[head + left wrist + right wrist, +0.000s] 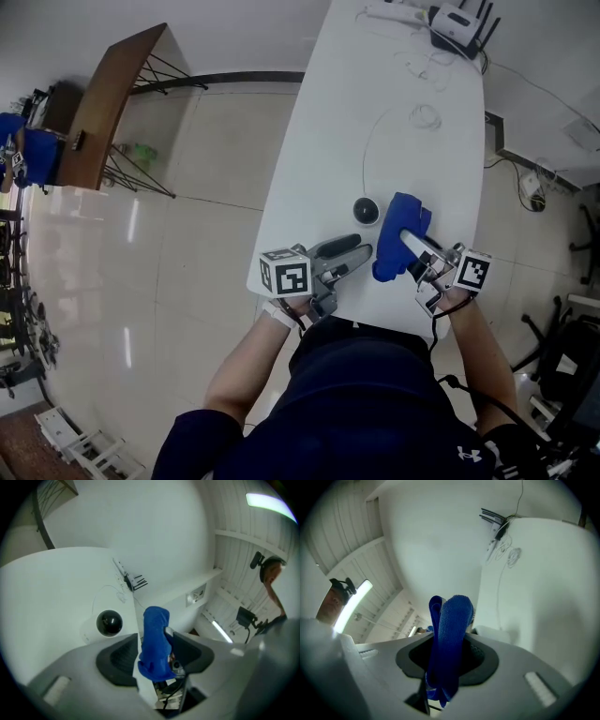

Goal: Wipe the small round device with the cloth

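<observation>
Near the close edge of the table (328,112), the right gripper (449,657) has its jaws clamped on the folded cloth (398,239). A thick blue wad stands out beyond the tips, which looks meant to give a soft pad that meets the device before any hard part does. The device (367,211), a dark dome on a white base, sits on the table just left of the cloth and a little farther off, apart from it, with its cable (367,141) running away toward the far end.

The left gripper (349,255) lies low at the left, its jaws standing wide and pressing on nothing. Its own view shows the cloth in the gap between the pads, with the device off to the left. It seems placed to steady the device's base or tidy the cloth. Wiping looks not yet begun; the wad must next swing left onto the dome.
</observation>
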Available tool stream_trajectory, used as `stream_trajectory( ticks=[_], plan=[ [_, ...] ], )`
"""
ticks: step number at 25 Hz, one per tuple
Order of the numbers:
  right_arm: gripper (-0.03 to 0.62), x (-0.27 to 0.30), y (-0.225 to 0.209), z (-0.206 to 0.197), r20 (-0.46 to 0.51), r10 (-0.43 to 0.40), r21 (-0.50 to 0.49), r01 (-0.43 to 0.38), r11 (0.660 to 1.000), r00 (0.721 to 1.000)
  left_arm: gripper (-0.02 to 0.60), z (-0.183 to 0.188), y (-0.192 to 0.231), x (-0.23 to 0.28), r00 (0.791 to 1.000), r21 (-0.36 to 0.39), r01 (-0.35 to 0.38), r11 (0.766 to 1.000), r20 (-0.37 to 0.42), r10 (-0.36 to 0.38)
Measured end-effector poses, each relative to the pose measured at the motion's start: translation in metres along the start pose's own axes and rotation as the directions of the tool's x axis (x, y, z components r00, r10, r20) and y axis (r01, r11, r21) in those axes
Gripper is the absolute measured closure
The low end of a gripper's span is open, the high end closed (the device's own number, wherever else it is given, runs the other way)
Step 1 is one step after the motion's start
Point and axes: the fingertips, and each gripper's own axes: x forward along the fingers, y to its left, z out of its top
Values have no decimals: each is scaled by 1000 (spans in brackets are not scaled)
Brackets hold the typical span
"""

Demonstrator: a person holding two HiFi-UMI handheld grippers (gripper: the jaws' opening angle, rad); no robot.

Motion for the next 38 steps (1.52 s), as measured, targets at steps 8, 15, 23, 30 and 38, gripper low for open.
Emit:
stream_trajectory(
  ticks=[8,15,23,30,38],
  plan=[
    [461,-22,-117,-21,-185,-439,-9,446,895,879,356,-22,29,-27,984,82,-160,984,-60,165],
    [425,-45,-166,-49,-269,-694,-287,632,720,668,368,-34,26,-14,974,103,-208,973,-69,216],
    [310,-91,-174,-24,-126,-853,-529,693,490,507,368,-48,-3,7,970,193,-216,957,-68,233],
    [446,-129,-78,68,242,-708,-405,732,547,663,402,-37,-8,15,946,252,-317,914,18,323],
    [569,-39,37,29,187,-348,-570,390,723,919,422,-12,-14,-15,912,376,-408,832,117,394]
  ],
)
